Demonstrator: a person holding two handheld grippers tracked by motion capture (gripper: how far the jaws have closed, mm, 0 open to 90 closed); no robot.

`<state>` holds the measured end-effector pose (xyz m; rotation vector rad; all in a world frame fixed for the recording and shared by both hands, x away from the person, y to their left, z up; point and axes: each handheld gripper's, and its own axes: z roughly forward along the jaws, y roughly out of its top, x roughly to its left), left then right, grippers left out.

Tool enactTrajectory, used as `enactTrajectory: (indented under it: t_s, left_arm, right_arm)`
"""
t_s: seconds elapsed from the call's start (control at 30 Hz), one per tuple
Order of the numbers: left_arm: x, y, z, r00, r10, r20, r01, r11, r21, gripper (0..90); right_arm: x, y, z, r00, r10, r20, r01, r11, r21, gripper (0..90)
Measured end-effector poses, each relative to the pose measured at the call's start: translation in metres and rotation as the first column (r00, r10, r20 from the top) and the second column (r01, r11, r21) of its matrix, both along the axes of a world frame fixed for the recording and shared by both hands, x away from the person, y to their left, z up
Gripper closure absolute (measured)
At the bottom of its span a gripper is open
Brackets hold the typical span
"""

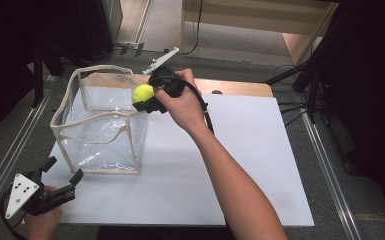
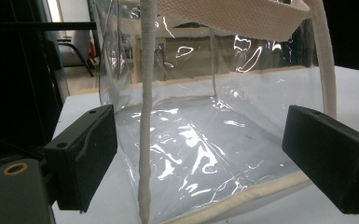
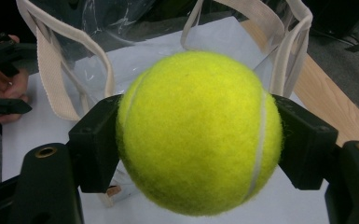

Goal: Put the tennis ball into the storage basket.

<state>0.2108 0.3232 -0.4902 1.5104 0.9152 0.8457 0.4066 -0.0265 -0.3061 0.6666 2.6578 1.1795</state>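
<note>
Ball (image 3: 198, 133) pinched in right hand-held gripper (image 3: 198, 140); left hand-held gripper (image 2: 200, 158) spread, facing bag (image 2: 205, 140).

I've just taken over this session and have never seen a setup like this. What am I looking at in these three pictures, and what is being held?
There is no robot arm: a person holds a two-jaw tool in each hand. The high view looks down on the white table. The other two pictures come from cameras riding on each tool, looking along its black jaws. On the table stands a clear plastic bag with cream trim and handles, open at the top. The right hand-held gripper is shut on a yellow tennis ball, at the bag's rim. The left hand-held gripper is open, facing the bag's near corner.
</note>
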Motion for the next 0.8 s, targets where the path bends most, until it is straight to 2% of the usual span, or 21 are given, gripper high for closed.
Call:
enactTrajectory:
  t_s: [0.23,0.5,0.67,0.73,0.8]
  left_arm:
    - [0.000,0.000,0.000,1.0000,-0.002,0.000,0.002,1.0000,0.002,10.4]
    - [0.000,0.000,0.000,1.0000,-0.004,0.000,0.004,1.0000,0.003,10.4]
    - [0.000,0.001,0.000,1.0000,-0.003,-0.001,0.003,1.0000,-0.001,10.4]
    - [0.000,0.001,0.000,1.0000,-0.003,-0.001,0.003,1.0000,0.000,10.4]
    - [0.000,0.001,0.000,1.0000,-0.005,0.001,0.005,1.0000,-0.003,10.4]
  right_arm:
    - [0.008,0.010,-0.001,1.0000,-0.002,-0.007,0.002,1.000,0.005,23.8]
    - [0.018,0.024,-0.008,0.9998,-0.016,-0.015,0.016,1.000,-0.017,23.7]
    - [0.021,0.029,-0.012,0.9982,-0.022,-0.055,0.021,0.999,-0.025,23.0]
    - [0.021,0.029,-0.013,0.9984,-0.022,-0.052,0.020,0.999,-0.032,20.7]
    - [0.020,0.028,-0.012,0.9987,-0.021,-0.047,0.020,1.000,-0.020,14.6]
